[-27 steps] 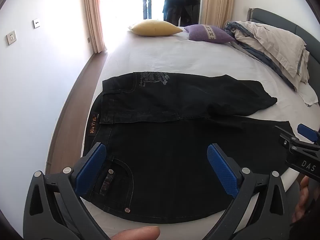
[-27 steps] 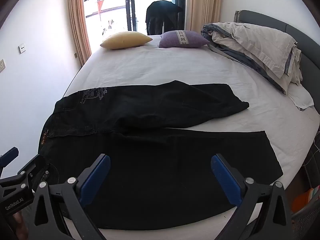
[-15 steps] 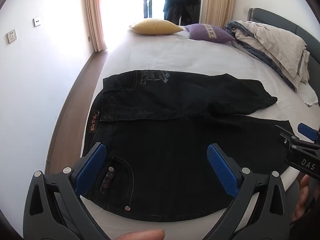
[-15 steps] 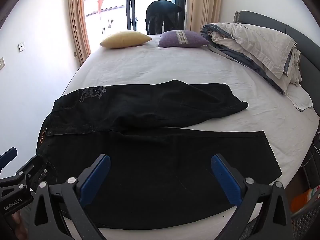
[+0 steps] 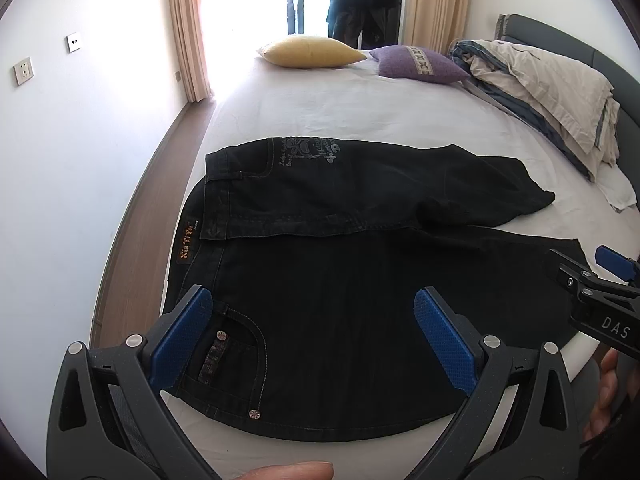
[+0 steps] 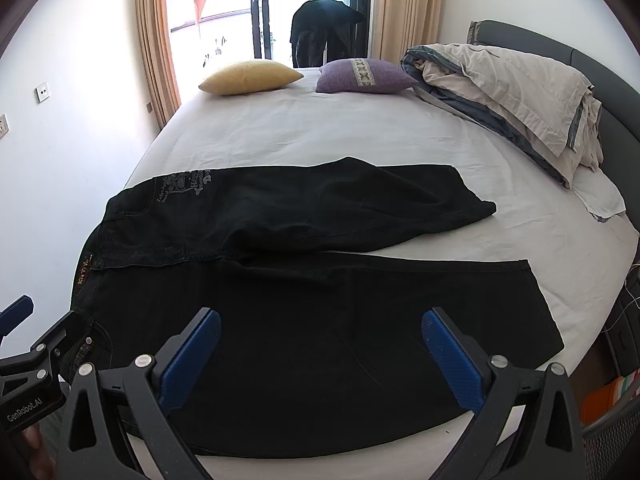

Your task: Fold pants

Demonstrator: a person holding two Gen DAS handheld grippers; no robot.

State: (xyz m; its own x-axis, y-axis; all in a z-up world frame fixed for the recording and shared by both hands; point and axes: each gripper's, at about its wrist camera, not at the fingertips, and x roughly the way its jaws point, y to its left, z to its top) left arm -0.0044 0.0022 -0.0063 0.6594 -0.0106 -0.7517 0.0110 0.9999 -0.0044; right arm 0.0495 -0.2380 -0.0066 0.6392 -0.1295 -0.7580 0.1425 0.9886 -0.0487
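You held both tongs, left and right, spread wide and empty above the pants, which lay flat on the bed, far leg crumpled. No fold looked started; next you'd need to grip waistband and hem.

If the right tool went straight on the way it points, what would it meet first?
Most likely the black pants, on the flat near leg spread across the bed. The right tool is open and empty, with nothing seen in between; depth is unclear.
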